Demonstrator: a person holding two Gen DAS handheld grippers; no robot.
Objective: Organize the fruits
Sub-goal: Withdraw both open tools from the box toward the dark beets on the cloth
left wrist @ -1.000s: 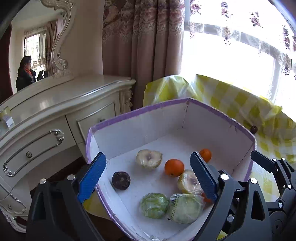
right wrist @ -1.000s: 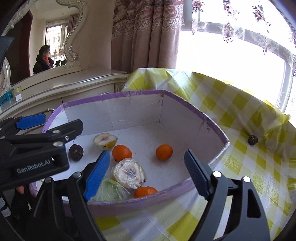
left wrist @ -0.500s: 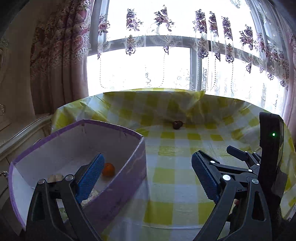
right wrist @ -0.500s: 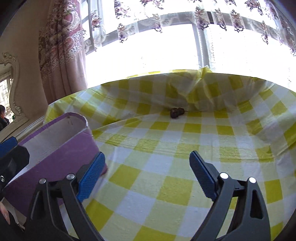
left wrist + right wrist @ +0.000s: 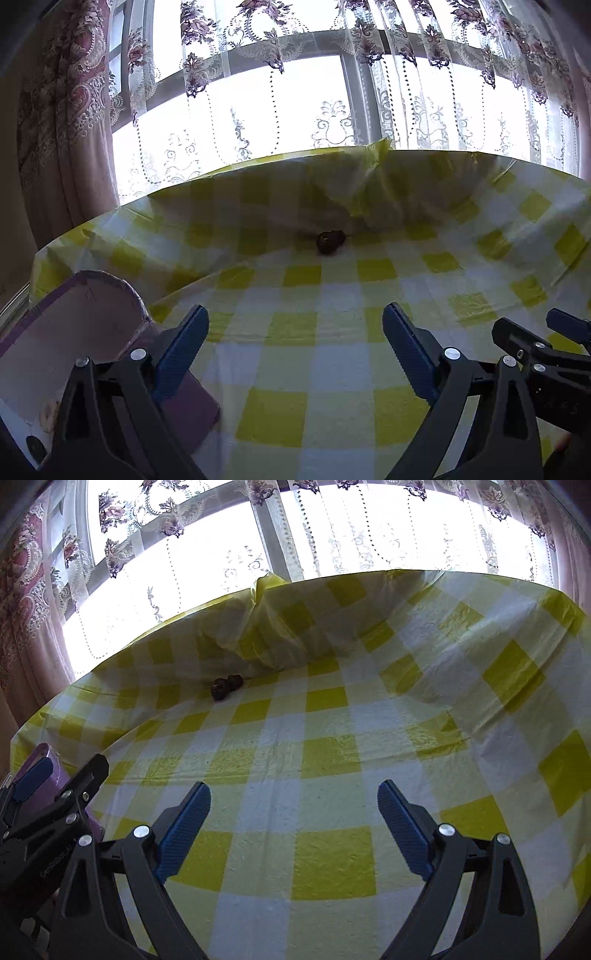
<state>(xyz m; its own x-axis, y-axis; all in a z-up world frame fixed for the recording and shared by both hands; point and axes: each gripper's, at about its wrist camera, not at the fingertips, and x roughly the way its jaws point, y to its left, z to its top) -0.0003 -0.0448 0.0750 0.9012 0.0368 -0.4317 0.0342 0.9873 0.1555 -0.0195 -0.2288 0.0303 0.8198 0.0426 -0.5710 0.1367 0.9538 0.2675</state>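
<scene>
A small dark fruit (image 5: pixel 330 241) lies alone at the far side of the yellow checked tablecloth (image 5: pixel 314 369), against a raised fold; it also shows in the right wrist view (image 5: pixel 225 686). The purple-rimmed white box (image 5: pixel 85 332) stands at the left, with a pale fruit (image 5: pixel 48 417) and a dark one (image 5: pixel 35 445) just visible inside. My left gripper (image 5: pixel 295 354) is open and empty over the cloth beside the box. My right gripper (image 5: pixel 293 830) is open and empty to its right. The box corner (image 5: pixel 46 766) shows at the left in the right wrist view.
A window with lace curtains (image 5: pixel 295 92) runs behind the table. A patterned drape (image 5: pixel 62 129) hangs at the left. The cloth rises in folds (image 5: pixel 277 627) along the back and right edges.
Both grippers have swung right, away from the box interior, and now face the tablecloth and the lone dark fruit. The box has slid to the left edge of both views.
</scene>
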